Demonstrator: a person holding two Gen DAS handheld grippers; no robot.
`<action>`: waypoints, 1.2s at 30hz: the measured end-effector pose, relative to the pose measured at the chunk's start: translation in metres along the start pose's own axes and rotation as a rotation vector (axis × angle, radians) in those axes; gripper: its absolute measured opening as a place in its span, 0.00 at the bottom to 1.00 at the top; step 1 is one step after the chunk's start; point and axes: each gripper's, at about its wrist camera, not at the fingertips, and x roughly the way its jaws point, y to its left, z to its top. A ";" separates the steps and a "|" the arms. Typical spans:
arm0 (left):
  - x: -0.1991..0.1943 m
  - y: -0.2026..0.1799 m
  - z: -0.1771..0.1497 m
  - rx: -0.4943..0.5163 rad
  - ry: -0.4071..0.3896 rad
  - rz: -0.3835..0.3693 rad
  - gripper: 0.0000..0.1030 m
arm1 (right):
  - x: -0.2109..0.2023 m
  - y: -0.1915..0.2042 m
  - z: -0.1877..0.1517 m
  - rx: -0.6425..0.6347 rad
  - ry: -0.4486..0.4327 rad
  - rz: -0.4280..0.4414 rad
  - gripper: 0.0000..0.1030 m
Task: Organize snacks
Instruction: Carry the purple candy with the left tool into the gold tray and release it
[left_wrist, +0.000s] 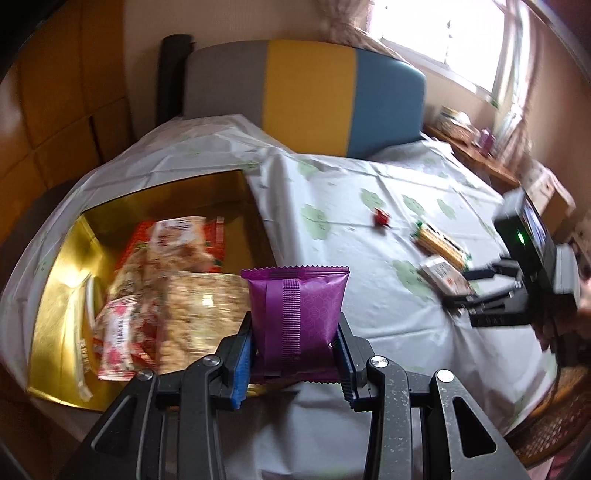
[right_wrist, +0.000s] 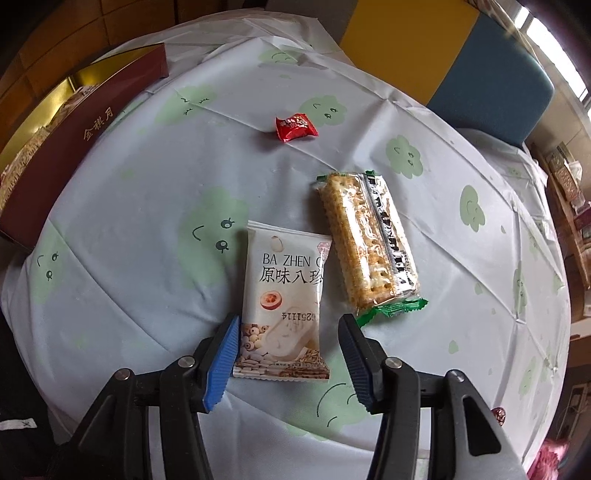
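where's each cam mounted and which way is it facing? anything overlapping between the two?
Left wrist: sits on the left gripper, looking along fingers clamped on a purple packet, toward the gold box and chair; the right gripper and the hand holding it show at the right edge.
Right wrist: sits on the right gripper, looking steeply down at the tablecloth; its open fingers straddle a white packet.
Shared: red candy, cracker pack, white packet, box, tablecloth.

Motion-blurred snack packets (left_wrist: 155, 280) in the gold box (left_wrist: 59, 295), labels unreadable
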 end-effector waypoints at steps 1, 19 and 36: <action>-0.001 0.007 0.002 -0.021 -0.001 0.000 0.38 | -0.001 0.001 0.000 -0.005 -0.001 0.000 0.50; -0.022 0.188 0.007 -0.543 0.020 0.117 0.39 | -0.006 0.017 -0.004 -0.054 -0.009 -0.017 0.37; 0.048 0.209 0.042 -0.518 0.141 0.154 0.44 | -0.007 0.017 -0.005 -0.055 -0.011 -0.016 0.37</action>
